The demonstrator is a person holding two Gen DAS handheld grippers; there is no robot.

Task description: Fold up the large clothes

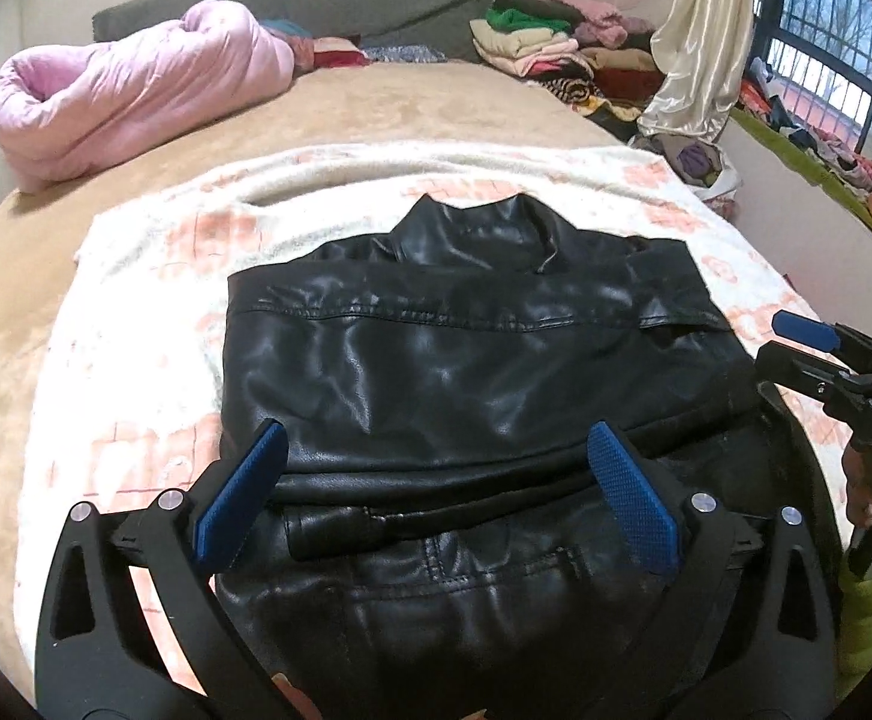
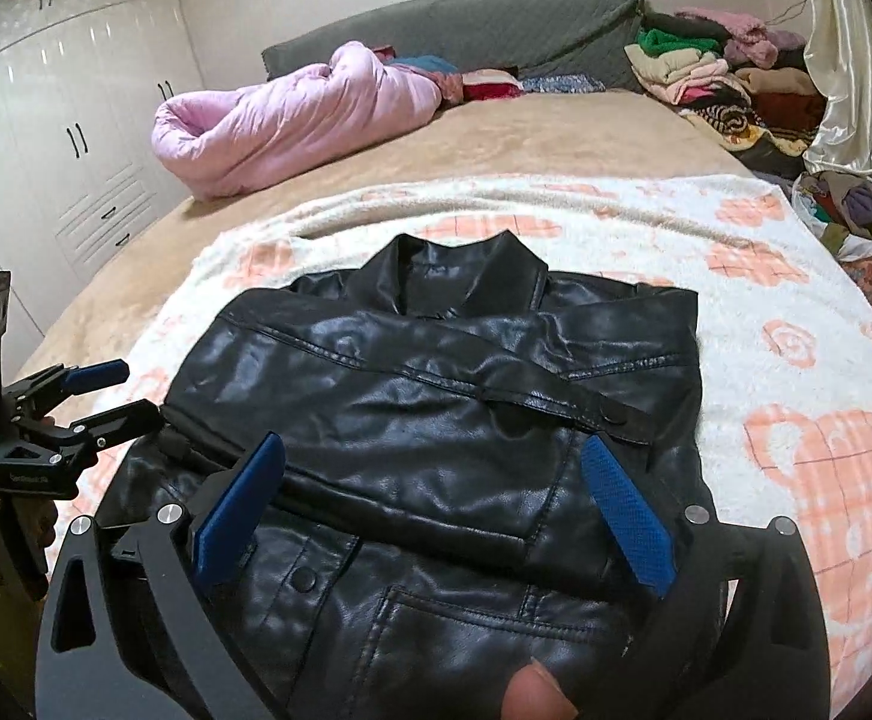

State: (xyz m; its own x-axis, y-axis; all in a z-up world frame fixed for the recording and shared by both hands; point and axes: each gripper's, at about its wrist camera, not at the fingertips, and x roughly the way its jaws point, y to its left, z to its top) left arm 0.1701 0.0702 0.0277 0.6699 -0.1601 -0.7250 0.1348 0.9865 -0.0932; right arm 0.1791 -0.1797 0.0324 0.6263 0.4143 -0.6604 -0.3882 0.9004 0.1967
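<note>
Seeing white wardrobes (image 2: 46, 138) upper left only from right; glossy folded leather jacket (image 1: 466, 372), both my tongs (image 1: 436, 504) (image 2: 430, 516) spread, empty.

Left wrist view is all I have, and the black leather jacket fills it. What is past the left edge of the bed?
Observer: The right wrist view shows a glossy white wardrobe with dark handles along that side.
Operator: Is there a fastening on the jacket's front that I can't see?
Observer: Yes, the black leather jacket has a strap with a round snap lying across its folded upper part.
Operator: How does my left gripper look from there?
Observer: The left gripper is at the jacket's left edge, jaws apart, with nothing between them.
</note>
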